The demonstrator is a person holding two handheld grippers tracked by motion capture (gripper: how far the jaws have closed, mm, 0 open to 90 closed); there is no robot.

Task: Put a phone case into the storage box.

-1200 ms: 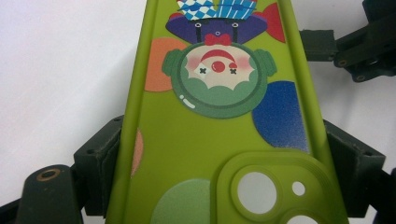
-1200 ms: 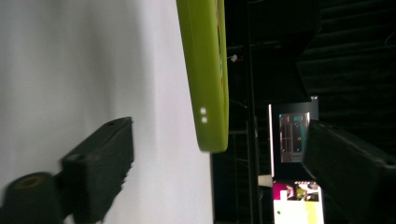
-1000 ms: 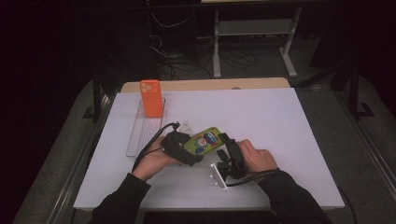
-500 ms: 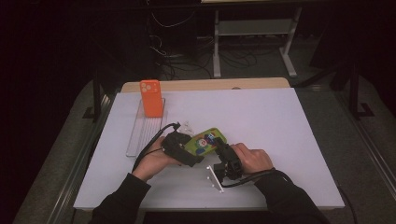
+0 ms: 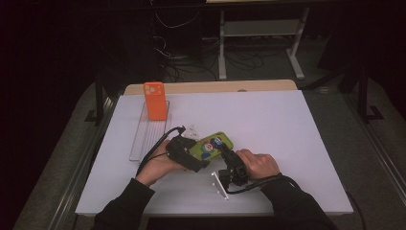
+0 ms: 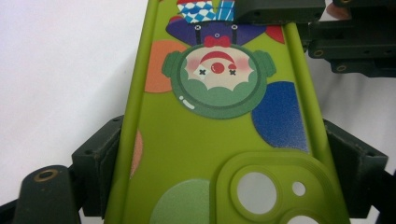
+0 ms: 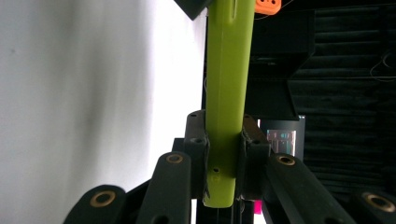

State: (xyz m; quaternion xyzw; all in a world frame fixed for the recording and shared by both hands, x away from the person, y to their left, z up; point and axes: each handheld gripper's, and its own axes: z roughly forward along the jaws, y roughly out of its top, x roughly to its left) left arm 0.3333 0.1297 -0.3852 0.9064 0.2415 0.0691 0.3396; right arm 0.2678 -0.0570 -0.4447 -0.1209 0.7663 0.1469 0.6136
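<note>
From left: our left gripper (image 5: 191, 154) clamps the lime-green rubbery clown-print phone case (image 5: 211, 145) by its long sides, above the white table (image 5: 287, 124); our right gripper (image 5: 229, 155) pinches its end. Transfer underway; next, one releases.

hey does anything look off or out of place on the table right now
Nothing stands out. The green phone case is held off the table by both tongs, the left tongs across its sides and the right tongs on its front and back. The orange phone case stands upright in the clear rack.
</note>
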